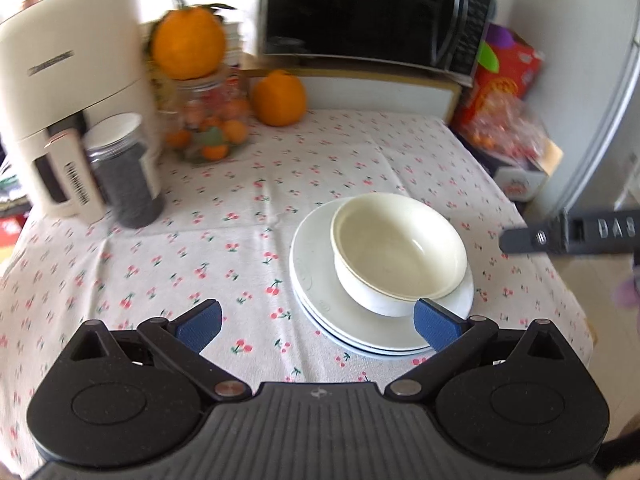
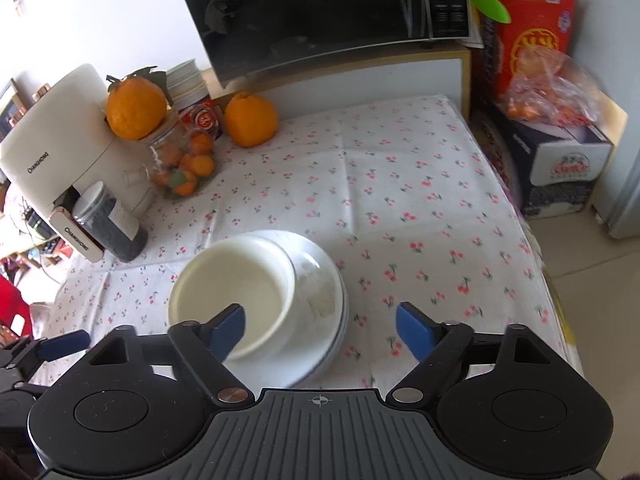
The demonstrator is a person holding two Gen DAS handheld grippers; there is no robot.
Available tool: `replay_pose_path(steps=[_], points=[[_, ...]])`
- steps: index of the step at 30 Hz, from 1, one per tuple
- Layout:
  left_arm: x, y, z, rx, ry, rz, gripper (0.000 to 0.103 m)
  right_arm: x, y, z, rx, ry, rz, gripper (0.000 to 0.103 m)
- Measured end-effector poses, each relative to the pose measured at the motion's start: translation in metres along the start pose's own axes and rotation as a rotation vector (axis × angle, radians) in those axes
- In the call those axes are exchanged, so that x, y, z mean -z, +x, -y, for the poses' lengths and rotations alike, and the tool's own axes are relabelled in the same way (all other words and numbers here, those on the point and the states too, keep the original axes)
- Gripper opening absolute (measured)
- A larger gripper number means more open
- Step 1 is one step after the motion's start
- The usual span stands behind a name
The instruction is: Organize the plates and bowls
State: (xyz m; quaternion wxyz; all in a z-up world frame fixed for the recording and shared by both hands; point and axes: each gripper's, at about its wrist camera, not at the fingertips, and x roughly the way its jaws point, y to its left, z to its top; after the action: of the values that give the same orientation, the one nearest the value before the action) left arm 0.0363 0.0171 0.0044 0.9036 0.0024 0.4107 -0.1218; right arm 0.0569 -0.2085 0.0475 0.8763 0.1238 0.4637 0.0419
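Kitchen corner: table under a cherry-print cloth [image 1: 280, 168], microwave [image 1: 372, 12] at the back, oranges, a fruit jar and a cream appliance [image 1: 68, 92] along the left edge.

Left wrist view: left gripper [image 1: 318, 320] is spread wide, nothing between the jaws, blue pads clear of everything. The bowl [image 1: 400, 248] sits upright on a stack of plates [image 1: 316, 272] just ahead of the gripper and to its right. The stack looks like two plates at least; the exact count is unclear. The other tool's finger pokes in at the right edge.

Right wrist view: right gripper [image 2: 320, 330] is also wide open and empty. Its left finger overlaps the bowl [image 2: 236, 288] in frame, but I can't tell if it touches. Plates [image 2: 320, 280] are under the bowl, low and left of the gripper's centre. The rest of the cloth is bare.

Judgement: stacking looks finished, bowl on plates, both tools free. If anything's left, it's moving the whole stack: needs a grip on the plate rim from both sides, keeping it level so the bowl doesn't slide.
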Motion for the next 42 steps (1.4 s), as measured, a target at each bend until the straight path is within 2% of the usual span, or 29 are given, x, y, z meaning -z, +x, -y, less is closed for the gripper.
replay_pose_path(steps=[10,19,30,42], points=[[0.017,-0.007,0.001,-0.043,-0.108,-0.019,0.103,0.040,-0.011,-0.016,0.077,-0.068,0.009,0.090],[0.022,-0.005,0.008,-0.131,-0.112,-0.046,0.103,0.061,-0.001,-0.031,0.138,-0.135,-0.006,0.095],[0.027,-0.005,0.012,-0.211,-0.098,-0.051,0.103,0.065,0.008,-0.030,0.167,-0.118,-0.025,0.095],[0.027,-0.005,0.015,-0.226,-0.079,-0.050,0.103,0.063,0.007,-0.021,0.197,-0.085,-0.004,0.095]])
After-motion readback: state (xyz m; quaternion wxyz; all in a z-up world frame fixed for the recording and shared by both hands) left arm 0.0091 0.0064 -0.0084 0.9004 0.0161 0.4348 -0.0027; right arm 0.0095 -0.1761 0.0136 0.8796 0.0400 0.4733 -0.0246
